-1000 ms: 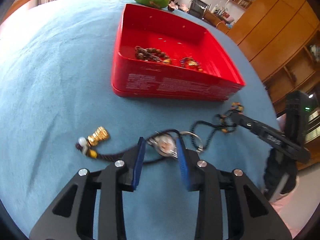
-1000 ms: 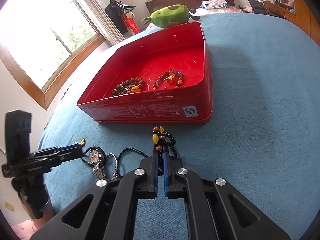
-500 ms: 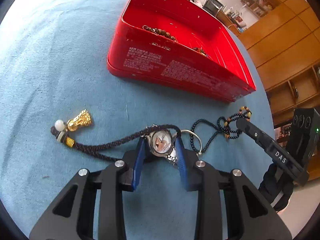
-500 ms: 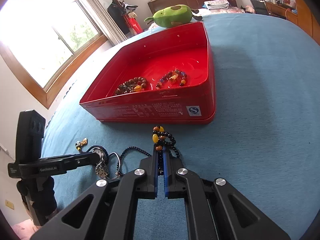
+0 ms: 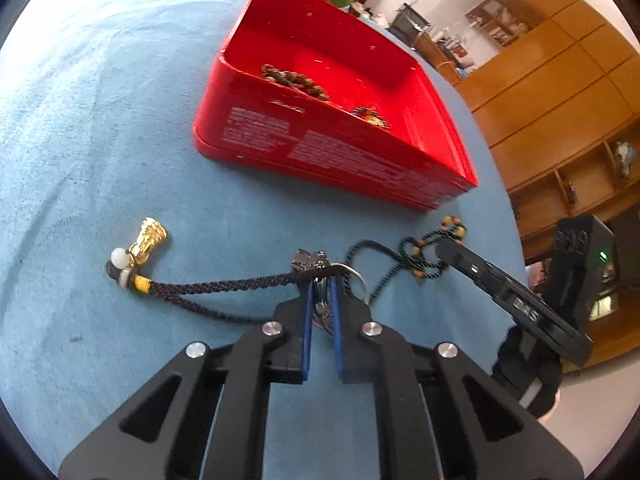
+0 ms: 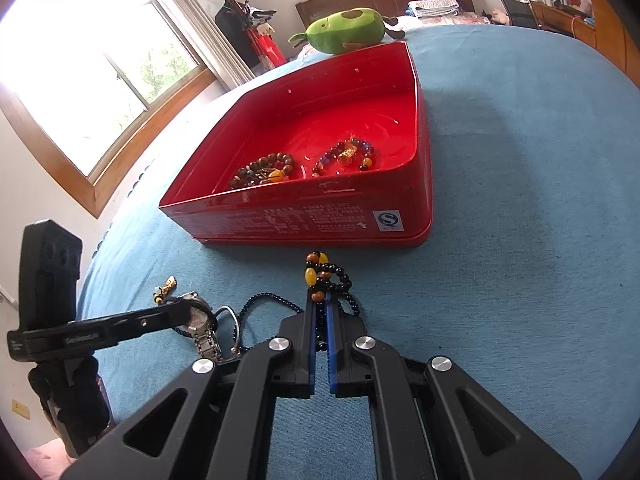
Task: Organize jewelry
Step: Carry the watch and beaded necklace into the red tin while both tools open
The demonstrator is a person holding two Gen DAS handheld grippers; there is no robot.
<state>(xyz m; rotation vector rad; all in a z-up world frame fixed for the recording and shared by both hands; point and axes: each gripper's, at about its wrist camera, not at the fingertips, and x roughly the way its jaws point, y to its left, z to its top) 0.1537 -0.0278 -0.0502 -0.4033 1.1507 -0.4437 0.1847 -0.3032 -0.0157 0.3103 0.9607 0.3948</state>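
Lifting the silver metal wristwatch [image 5: 320, 304] cleanly is the step in hand, as I judge it. The left tongs [image 5: 320, 286] sit at the lower centre of the left wrist view with their blue pads clenched on the watch, which lies on the blue cloth of the tabletop [image 5: 100, 128]. A dark braided cord with a gold charm and a white bead [image 5: 208, 286] runs from the tips toward the left of the frame and passes just at the watch. A thin silver ring [image 5: 356, 276] lies just to the right of the pads. I cannot tell if the cord is caught in the grip.

The right tongs [image 6: 320, 300], at the lower centre of the right wrist view, are clenched on a string of small black beads with orange and yellow beads [image 6: 324, 276]. This necklace lies just in front of the red rectangular metal box [image 6: 304, 216], which already holds two bead bracelets.

To do this well, I would raise the watch slowly and look if the cord or the ring comes up with it. If they follow, a small shake or a new grip is better than to carry all together. The box stands in the upper middle of both views, so the way is short. The metal band may slip between the smooth pads, so the grip should stay firm until the watch is over the box.
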